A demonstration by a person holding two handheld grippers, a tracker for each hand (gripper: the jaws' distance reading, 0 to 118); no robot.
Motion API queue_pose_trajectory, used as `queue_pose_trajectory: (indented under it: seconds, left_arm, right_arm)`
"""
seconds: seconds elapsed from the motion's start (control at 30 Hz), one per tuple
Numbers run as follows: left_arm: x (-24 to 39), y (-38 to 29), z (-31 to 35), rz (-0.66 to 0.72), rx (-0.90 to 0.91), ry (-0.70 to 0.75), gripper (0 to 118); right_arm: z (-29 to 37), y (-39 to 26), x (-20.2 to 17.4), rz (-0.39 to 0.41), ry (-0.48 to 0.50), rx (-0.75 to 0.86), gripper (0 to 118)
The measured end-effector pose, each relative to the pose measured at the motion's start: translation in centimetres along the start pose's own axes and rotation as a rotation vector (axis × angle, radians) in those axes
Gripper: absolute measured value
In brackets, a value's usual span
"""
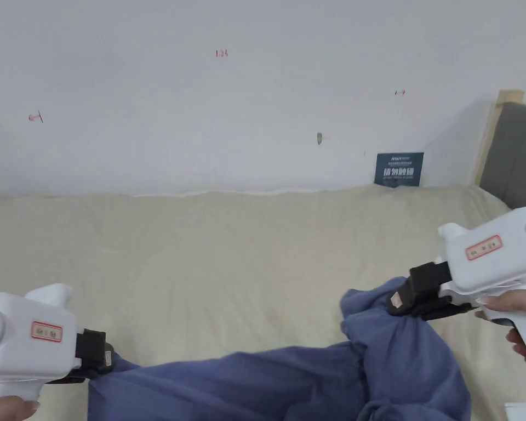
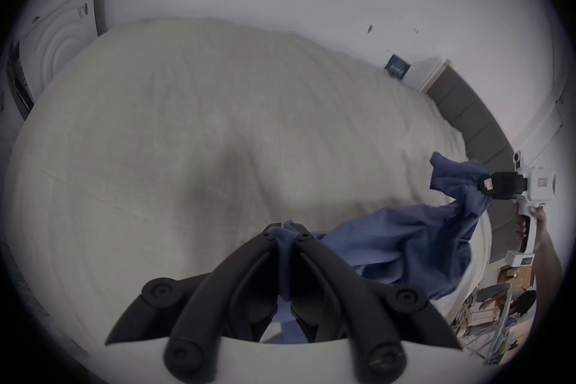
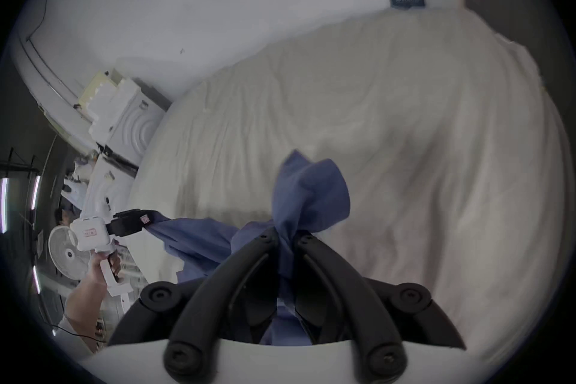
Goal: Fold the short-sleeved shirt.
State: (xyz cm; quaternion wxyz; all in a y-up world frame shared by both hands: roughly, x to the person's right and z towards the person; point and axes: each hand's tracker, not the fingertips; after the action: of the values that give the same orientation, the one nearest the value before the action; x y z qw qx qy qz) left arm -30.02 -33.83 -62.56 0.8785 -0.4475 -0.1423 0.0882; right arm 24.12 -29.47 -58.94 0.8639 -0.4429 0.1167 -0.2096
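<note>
Shirt [image 1: 289, 378] hung between both tools, low over the near edge of the bed [image 1: 229, 246], sagging in the middle. Left hand-held gripper [image 2: 285, 232] was clamped on a bunched edge, right hand-held gripper [image 3: 285, 235] likewise, a loose flap sticking up past its jaws. Fabric looked light, limp, non-slippery; my read: it won't hold shape, so grab at shoulder seams or hem corners and lay flat first. Couldn't tell which part each tool held; collar and sleeves were lost in the bunching, lower half cut off in head view. Beyond, bare bed, then wall [image 1: 229, 109].
</note>
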Motion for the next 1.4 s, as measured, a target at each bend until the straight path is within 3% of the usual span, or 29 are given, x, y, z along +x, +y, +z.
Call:
queue_pose_trajectory:
  seconds: [0.17,0.47,0.73,0.9,1.13,1.17,1.4]
  left_arm:
    - [2.0,1.0,8.6,-0.044,0.119,-0.024,6]
    - [7.4,4.6,22.5,-0.132,0.332,-0.075,6]
    - [11.5,12.1,29.3,-0.17,0.478,0.001,6]
    - [13.5,17.4,30.6,-0.182,0.546,0.068,6]
    - [13.6,23.7,27.7,-0.117,0.635,0.08,6]
    - [13.6,24.3,27.1,-0.098,0.636,0.074,6]
    - [13.7,26.7,22.8,-0.106,0.676,0.081,6]
  right_arm:
    - [9.6,-2.4,-2.0,-0.03,0.118,0.174,9]
    - [22.5,-1.1,-9.5,0.081,0.128,0.346,9]
    - [28.3,6.6,-15.4,0.128,0.062,0.48,9]
    - [29.3,11.6,-18.2,0.115,0.011,0.569,9]
    - [28.1,18.1,-21.2,0.209,-0.115,0.69,9]
    - [27.9,16.5,-21.9,0.214,-0.123,0.7,9]
    - [22.6,21.8,-19.9,0.189,-0.151,0.756,9]
